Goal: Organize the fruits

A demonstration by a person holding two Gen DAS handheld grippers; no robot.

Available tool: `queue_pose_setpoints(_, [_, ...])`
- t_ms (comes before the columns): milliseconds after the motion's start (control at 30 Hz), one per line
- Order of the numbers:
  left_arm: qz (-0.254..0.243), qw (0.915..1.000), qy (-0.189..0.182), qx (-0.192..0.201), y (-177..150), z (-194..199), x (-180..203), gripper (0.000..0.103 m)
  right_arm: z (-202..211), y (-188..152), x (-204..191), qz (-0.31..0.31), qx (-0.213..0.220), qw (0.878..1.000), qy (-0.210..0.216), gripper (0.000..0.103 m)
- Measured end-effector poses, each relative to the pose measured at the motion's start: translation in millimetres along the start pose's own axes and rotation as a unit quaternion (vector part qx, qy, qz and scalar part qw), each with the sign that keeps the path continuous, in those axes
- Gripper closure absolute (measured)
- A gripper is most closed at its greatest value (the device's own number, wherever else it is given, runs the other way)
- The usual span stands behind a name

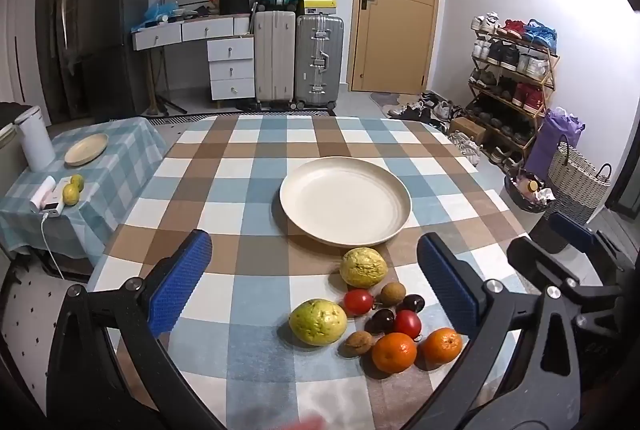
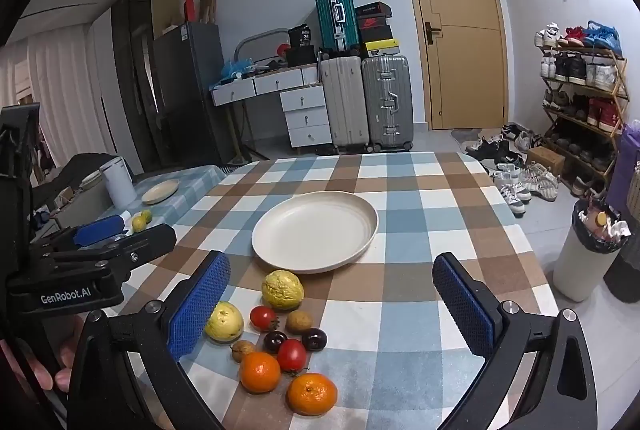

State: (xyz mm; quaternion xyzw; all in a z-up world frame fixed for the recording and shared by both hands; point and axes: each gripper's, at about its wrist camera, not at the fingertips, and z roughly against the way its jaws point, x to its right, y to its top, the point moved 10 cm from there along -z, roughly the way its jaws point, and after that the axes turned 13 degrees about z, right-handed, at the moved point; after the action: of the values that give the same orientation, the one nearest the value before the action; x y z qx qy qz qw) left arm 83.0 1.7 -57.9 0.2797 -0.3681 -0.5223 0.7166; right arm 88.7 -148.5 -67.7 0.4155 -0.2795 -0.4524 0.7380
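Note:
A cream plate point(image 1: 345, 205) point(image 2: 315, 231) lies empty on the checked table. In front of it lies a cluster of fruit: two yellow-green guavas point(image 1: 317, 321) point(image 1: 363, 267), two oranges point(image 1: 394, 352) point(image 1: 442, 345), two red tomatoes point(image 1: 358, 301), two dark plums point(image 1: 383, 321) and two small brown fruits point(image 1: 359, 342). The cluster also shows in the right wrist view point(image 2: 280, 338). My left gripper point(image 1: 316, 286) is open and empty above the fruit. My right gripper point(image 2: 332, 306) is open and empty, the fruit near its left finger point(image 2: 200, 306).
A lower side table point(image 1: 80, 190) at the left holds a second plate point(image 1: 86, 149), a white container point(image 1: 34, 138) and two green fruits point(image 1: 74, 189). A bin point(image 2: 592, 254) stands right of the table. Suitcases, drawers and a shoe rack stand behind.

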Motion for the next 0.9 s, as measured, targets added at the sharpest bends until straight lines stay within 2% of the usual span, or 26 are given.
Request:
queue_pose_setpoints(67, [-0.004,0.9999,-0.007,0.013,0.0,2.5,1.2,0.0,-1.0,1.5,-2.0,0.0,0.001,1.0,0.006,0.0])
queue_pose_setpoints(133, [-0.008,0.9999,0.002,0.01,-0.4,-1.1,2.6,0.0,4.1,3.3,-5.5,-0.001,0.017,1.0,0.008,0.0])
queue_pose_setpoints(200, [-0.012,0.9996,-0.005,0.024,-0.3,4.6,4.0,0.0,0.3,1.3,-9.4,0.005,0.01,1.0,0.004,0.0])
queue_pose_setpoints(433, [-0.012,0.9993,-0.02,0.028,2.8,8.0,2.4,0.0,-1.6,0.2,-1.4,-0.023,0.017,0.999,0.039,0.0])
queue_pose_setpoints(900, [-0.019,0.9994,-0.018,0.02,-4.5,1.8,5.5,0.0,0.8,1.9,-1.5,-0.015,0.024,0.999,0.032,0.0])
